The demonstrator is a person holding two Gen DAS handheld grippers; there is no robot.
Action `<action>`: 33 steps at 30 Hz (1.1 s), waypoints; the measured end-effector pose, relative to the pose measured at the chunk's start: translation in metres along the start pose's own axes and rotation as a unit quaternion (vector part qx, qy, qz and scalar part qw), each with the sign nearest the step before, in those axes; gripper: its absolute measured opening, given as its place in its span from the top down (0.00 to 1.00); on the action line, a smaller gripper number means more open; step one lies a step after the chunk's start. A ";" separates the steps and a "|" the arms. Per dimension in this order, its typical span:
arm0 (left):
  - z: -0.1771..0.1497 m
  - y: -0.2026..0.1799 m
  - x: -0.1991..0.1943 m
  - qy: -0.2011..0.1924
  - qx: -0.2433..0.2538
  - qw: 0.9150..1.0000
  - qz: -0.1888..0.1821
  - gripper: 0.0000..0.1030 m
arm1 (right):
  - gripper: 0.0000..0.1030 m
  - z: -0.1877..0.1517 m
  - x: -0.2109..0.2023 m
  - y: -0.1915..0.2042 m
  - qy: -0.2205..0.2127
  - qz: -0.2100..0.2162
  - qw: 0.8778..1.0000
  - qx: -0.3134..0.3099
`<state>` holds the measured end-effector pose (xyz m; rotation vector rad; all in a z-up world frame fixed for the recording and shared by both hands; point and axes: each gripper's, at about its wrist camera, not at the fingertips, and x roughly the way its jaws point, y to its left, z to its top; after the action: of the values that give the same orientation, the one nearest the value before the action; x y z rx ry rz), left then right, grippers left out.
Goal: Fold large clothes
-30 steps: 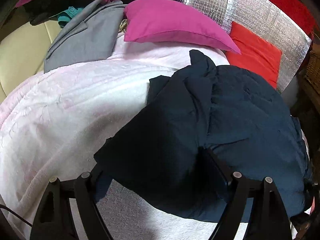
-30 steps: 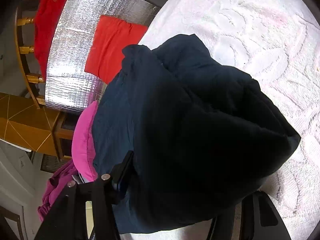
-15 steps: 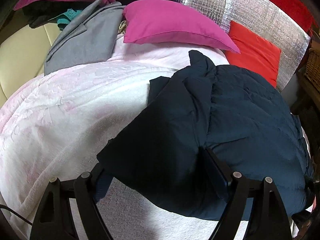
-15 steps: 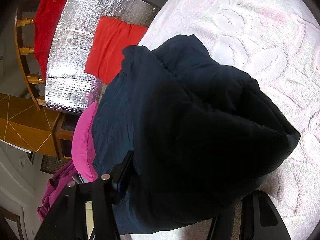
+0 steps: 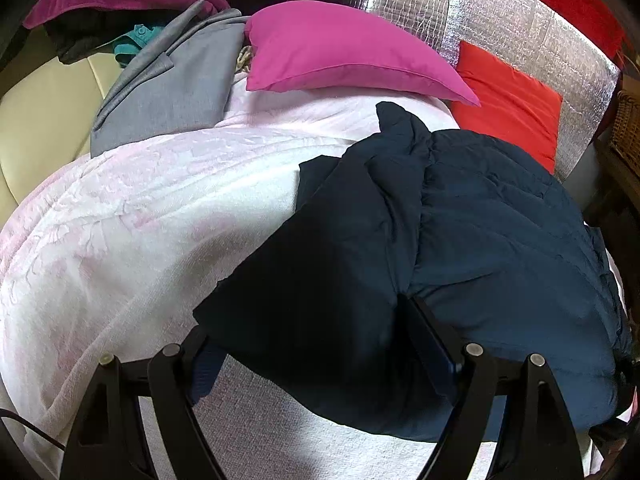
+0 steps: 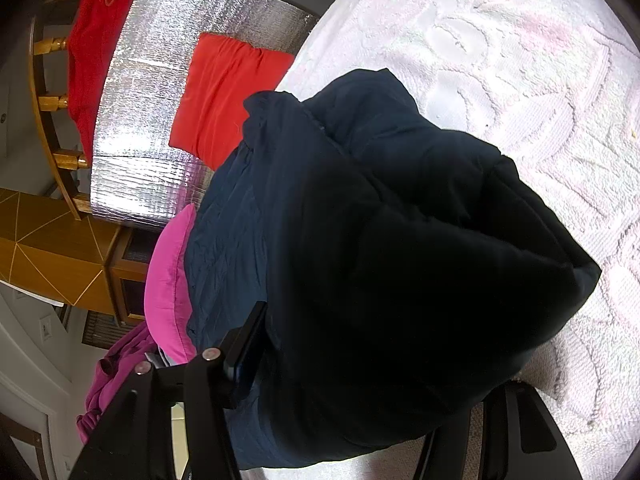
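A dark navy padded jacket (image 5: 480,240) lies on a white-pink blanket (image 5: 140,220) on a bed. In the left wrist view my left gripper (image 5: 320,344) stands wide, its fingers on either side of a thick folded sleeve part of the jacket, lifted a little off the blanket. In the right wrist view the jacket (image 6: 400,260) fills the middle, and my right gripper (image 6: 372,372) stands wide around a bulky fold of it. The right finger of that gripper is mostly hidden by the cloth.
A magenta pillow (image 5: 344,52) and a grey garment (image 5: 172,84) lie at the bed's head. A red cushion (image 5: 508,100) leans on a silver foil panel (image 5: 500,28). A wooden cabinet (image 6: 52,240) and chair stand beyond the bed.
Almost nothing has moved. The left view has shifted very slightly; both grippers hold the same folds of the jacket.
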<state>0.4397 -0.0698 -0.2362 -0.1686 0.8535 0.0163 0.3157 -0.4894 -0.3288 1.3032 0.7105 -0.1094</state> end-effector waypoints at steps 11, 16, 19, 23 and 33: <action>0.000 0.000 -0.001 -0.001 0.003 1.000 0.001 0.18 | 0.41 0.000 0.000 0.000 0.000 0.000 1.000 0.001; 0.004 0.005 0.001 0.024 -0.016 0.999 -0.015 0.18 | 0.41 -0.001 -0.001 0.001 0.000 0.001 1.000 0.002; 0.007 0.017 0.003 0.043 -0.054 0.996 -0.050 0.17 | 0.39 -0.001 -0.001 0.000 -0.001 0.006 1.000 0.006; 0.008 0.026 0.010 0.045 -0.090 0.990 -0.097 0.15 | 0.39 -0.002 0.001 -0.001 -0.006 0.010 1.000 0.004; 0.006 0.026 -0.003 -0.006 -0.076 0.991 -0.112 0.82 | 0.68 -0.010 -0.013 0.022 -0.038 -0.012 0.998 -0.056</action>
<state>0.4401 -0.0435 -0.2334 -0.4067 0.8169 -0.1283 0.3113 -0.4776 -0.3044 1.1775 0.6591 -0.1356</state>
